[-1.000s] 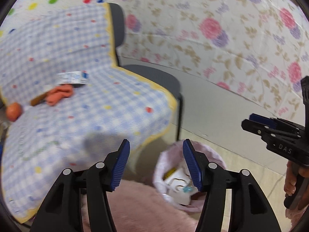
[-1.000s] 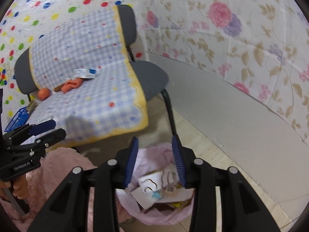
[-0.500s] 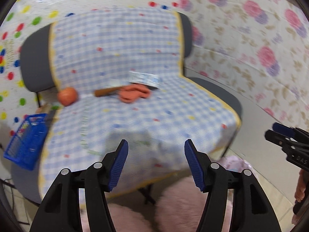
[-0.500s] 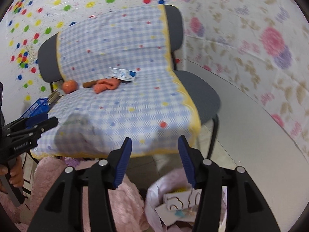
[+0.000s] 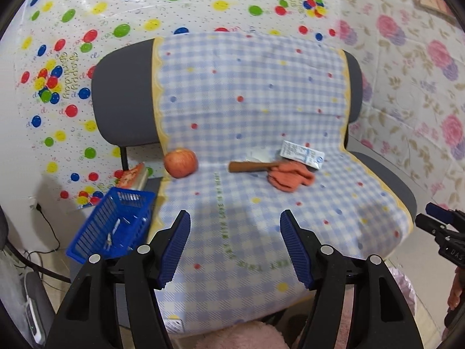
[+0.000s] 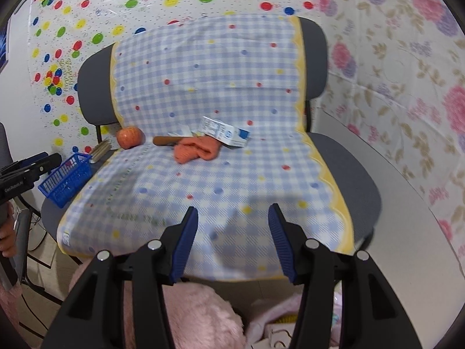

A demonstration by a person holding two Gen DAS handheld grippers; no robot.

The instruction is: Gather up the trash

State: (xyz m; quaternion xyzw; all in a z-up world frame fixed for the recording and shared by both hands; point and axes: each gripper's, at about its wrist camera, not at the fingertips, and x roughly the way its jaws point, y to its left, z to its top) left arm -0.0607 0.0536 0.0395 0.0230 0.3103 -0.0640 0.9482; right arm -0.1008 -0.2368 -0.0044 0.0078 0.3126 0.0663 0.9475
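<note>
Right now I hold the left gripper [image 5: 234,226] over the checked blanket [image 5: 261,218], its jaws just widened and empty. My right gripper [image 6: 232,221] is parted too, nothing between its pads. Near the chair back, the white carton [image 5: 302,154] touches the orange cloth [image 5: 290,176], beside a brown stick [image 5: 250,166] and an apple [image 5: 180,163].

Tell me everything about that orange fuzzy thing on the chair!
The orange fuzzy thing looks like a soft knitted cloth, maybe a glove or sock, crumpled into a lumpy heap. It lies on the checked blanket near the back of the seat. A brown stick-like handle pokes out from its left side, touching it, and a white and blue box rests right behind it. Neither gripper touches it.
</note>
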